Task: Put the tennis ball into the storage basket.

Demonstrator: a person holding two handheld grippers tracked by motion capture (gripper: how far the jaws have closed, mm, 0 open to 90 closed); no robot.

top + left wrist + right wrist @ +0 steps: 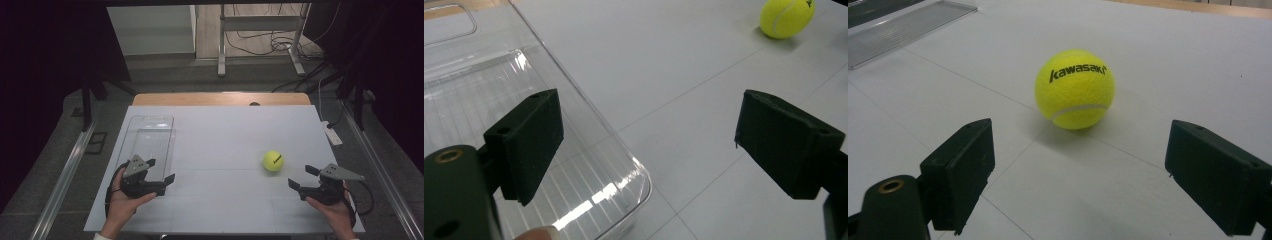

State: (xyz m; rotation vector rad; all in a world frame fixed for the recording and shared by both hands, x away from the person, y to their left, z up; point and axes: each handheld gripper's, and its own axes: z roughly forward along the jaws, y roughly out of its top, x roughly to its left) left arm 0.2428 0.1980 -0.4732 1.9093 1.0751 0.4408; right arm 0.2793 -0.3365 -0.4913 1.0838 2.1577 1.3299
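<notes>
A yellow tennis ball (273, 161) printed "kawasaki" rests on the white table (220, 130), right of centre. My right gripper (300, 176) is open, a short way in front and to the right of it. In the right gripper view the ball (1075, 89) lies just beyond the gap of the gripper (1080, 155), untouched. A clear plastic tray (150, 142) lies empty at the left. My left gripper (161, 171) is open at the tray's near right corner. In the left gripper view one jaw of the gripper (649, 130) hangs over the tray (474, 90); the ball (786, 17) sits far off.
A small white device (332, 134) lies at the table's right edge. A wooden strip (220, 98) borders the far side. Beyond it stand a metal frame (260, 35) and loose cables on the floor. The tray (903, 27) shows far left in the right gripper view.
</notes>
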